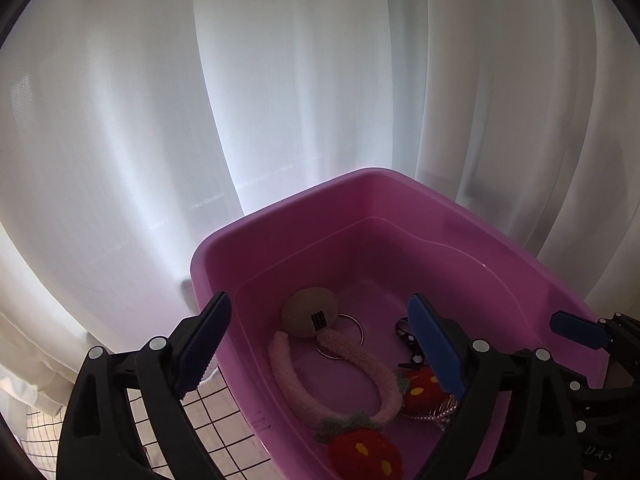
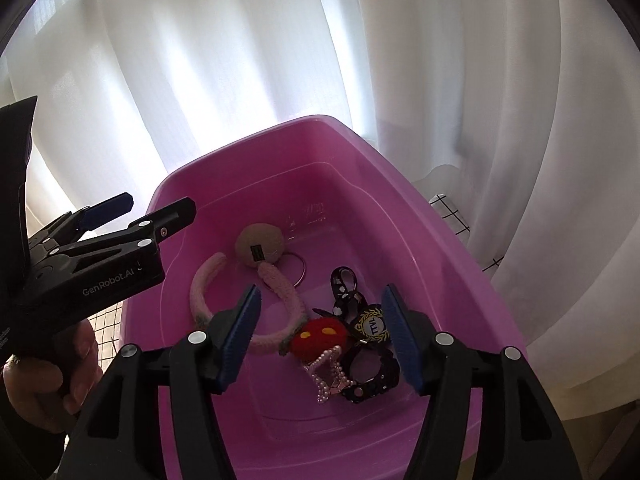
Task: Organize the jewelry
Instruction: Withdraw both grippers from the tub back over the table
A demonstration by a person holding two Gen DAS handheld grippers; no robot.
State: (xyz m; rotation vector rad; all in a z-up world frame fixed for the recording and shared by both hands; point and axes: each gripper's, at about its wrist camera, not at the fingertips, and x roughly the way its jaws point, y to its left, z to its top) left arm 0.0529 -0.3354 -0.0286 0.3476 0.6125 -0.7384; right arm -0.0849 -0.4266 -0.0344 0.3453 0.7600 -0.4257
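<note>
Nearest, the right tool point(image 2: 320, 336) is seen with its blue pads moderately apart and nothing pressed between them, poised over the near right part of the pink plastic tub point(image 2: 404, 200). Directly below and between those pads a cluster is found: a red knitted strawberry charm point(image 2: 316, 338), a string of pale pink pearls point(image 2: 330, 372) and a black ring-shaped strap point(image 2: 370, 372). The right hand is judged the nearer to this cluster. Left of it, the left tool point(image 1: 316, 344) is held wide and empty, straddling the tub's left wall. Farther in, a fluffy pink loop point(image 2: 280, 292) is laid, its long axis running near to far, ending at a beige round pompom point(image 2: 260, 246) beside a metal ring point(image 2: 299, 270).
</note>
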